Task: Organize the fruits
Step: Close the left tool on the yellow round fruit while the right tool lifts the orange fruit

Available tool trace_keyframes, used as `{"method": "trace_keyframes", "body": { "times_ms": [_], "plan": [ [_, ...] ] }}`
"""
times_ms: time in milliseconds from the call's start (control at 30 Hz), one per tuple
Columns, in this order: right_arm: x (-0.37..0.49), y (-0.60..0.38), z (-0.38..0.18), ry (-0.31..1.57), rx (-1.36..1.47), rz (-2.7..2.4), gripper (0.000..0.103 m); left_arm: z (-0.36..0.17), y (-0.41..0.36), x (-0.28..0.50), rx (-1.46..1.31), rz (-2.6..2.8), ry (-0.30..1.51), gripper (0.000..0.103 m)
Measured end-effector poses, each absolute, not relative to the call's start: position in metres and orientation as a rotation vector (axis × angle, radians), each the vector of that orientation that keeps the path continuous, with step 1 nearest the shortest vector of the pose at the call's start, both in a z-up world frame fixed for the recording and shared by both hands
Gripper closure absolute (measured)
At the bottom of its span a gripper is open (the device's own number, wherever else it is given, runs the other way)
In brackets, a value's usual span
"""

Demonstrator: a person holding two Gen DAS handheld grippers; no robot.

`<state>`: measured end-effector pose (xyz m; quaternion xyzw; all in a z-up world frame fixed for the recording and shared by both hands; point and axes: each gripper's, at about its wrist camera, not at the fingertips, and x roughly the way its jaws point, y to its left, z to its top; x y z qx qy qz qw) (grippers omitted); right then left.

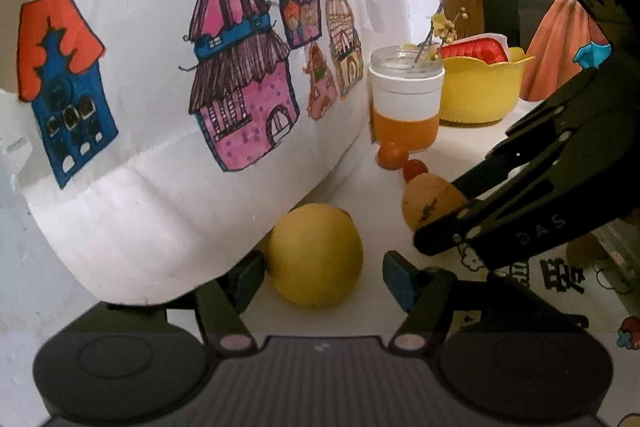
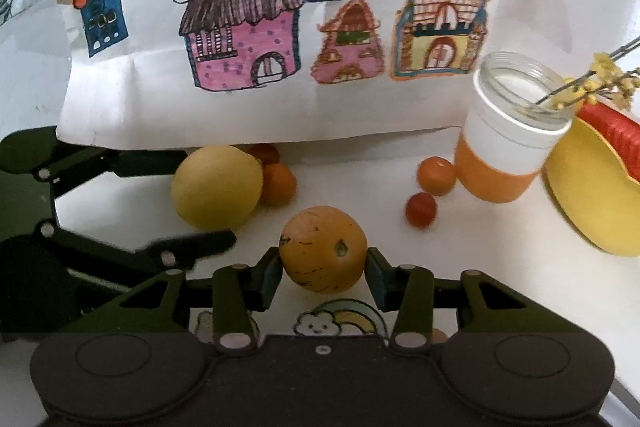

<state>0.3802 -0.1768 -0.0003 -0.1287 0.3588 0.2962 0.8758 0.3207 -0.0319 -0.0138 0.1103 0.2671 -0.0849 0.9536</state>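
In the left wrist view, the left gripper (image 1: 316,277) stood open around the yellow lemon (image 1: 315,255) at lower centre, seemingly poised to grasp. In the right wrist view, the right gripper (image 2: 323,267) clamped the speckled orange fruit (image 2: 323,249) at centre, probably for the yellow bowl (image 2: 588,199) at right.
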Motion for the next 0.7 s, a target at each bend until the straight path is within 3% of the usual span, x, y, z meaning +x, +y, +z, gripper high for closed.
{"method": "trace_keyframes", "body": {
  "times_ms": [233, 700],
  "plan": [
    [0.368, -0.187, 0.000, 0.743, -0.264, 0.610, 0.056, -0.015, -0.030, 0.325, 0.205, -0.141, 0.551, 0.043],
    [0.338, -0.206, 0.017, 0.702, -0.227, 0.610, 0.056, -0.006, -0.038, 0.305, 0.155, -0.199, 0.563, 0.045]
  ]
}}
